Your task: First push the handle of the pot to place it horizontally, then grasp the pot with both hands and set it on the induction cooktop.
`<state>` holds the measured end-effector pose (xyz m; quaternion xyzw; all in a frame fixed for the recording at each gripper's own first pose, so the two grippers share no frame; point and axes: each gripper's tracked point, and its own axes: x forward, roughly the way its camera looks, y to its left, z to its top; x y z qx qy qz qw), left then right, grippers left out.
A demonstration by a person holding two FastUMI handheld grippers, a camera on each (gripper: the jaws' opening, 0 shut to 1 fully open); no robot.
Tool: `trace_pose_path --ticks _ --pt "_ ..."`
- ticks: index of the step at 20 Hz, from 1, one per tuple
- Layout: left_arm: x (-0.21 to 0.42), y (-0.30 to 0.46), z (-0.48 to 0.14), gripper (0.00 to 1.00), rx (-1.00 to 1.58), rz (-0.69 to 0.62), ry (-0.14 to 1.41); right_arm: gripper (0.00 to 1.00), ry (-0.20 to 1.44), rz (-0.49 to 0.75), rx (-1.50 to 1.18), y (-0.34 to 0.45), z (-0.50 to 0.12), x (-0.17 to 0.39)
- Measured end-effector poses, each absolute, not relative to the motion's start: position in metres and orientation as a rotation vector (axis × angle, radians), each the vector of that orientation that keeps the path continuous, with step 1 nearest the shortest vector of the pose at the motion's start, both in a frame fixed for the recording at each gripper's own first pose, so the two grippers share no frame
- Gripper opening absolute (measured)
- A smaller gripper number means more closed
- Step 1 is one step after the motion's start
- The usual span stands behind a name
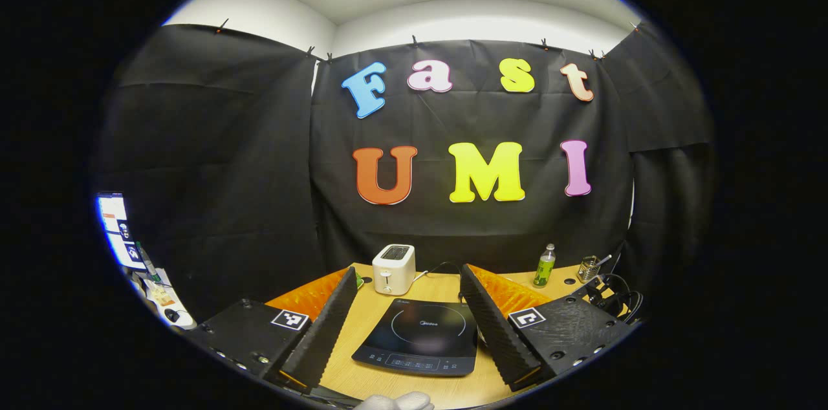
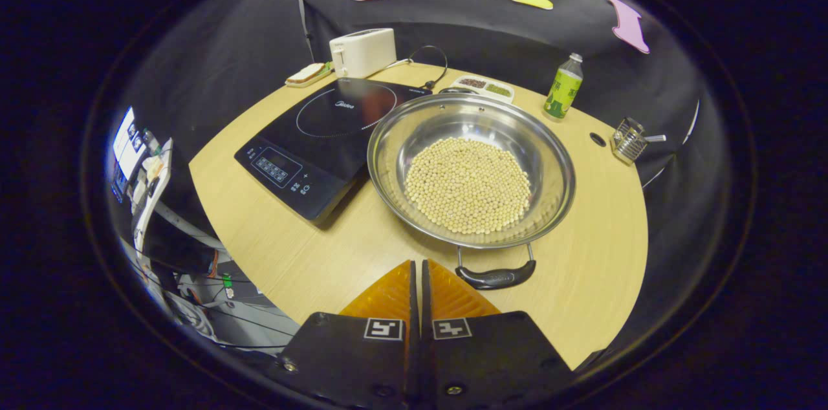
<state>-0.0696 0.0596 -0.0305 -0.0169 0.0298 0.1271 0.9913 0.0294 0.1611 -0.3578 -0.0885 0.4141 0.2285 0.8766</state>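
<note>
Right claw (image 2: 417, 268) closed, empty; pot (image 2: 471, 167) just ahead, handle (image 2: 495, 277) nearest, beside tips. Left claw (image 1: 407, 313) wide open, over cooktop (image 1: 420, 335).

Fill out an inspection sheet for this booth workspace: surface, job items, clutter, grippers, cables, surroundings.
Surface: light wooden table, rounded edge, with a grommet hole near the right rim.
Job's things: steel pot holding pale beans, on the table beside the induction cooktop, rim at its edge; near handle lies flat toward the right gripper.
Clutter: toaster, sandwich, snack tray, green bottle, wire holder.
Grippers: left gripper open, facing the cooktop; right gripper fingers together, empty, short of the handle.
Cables: cord looping behind the cooktop.
Surroundings: black cloth wall; a lit screen to the left.
</note>
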Motion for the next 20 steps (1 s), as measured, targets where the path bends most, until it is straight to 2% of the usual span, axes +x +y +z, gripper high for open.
trace_pose_path --ticks 1,5,8,9,20 --pt "-0.070 0.060 -0.032 0.96 -0.034 0.257 0.066 0.00 0.873 0.477 -0.191 0.161 -0.362 0.032" --pt "-0.068 0.059 -0.032 0.96 -0.026 0.270 0.078 0.04 0.887 0.480 -0.178 0.162 -0.372 0.039" --pt "-0.067 0.056 -0.032 0.96 -0.026 0.274 0.082 0.04 0.899 0.473 -0.175 0.156 -0.377 0.044" --pt "-0.065 0.055 -0.033 0.96 -0.027 0.274 0.085 0.00 0.903 0.468 -0.175 0.153 -0.379 0.046" --pt "-0.046 0.051 -0.040 0.96 -0.020 0.293 0.107 0.01 0.925 0.472 -0.128 0.127 -0.384 0.053"
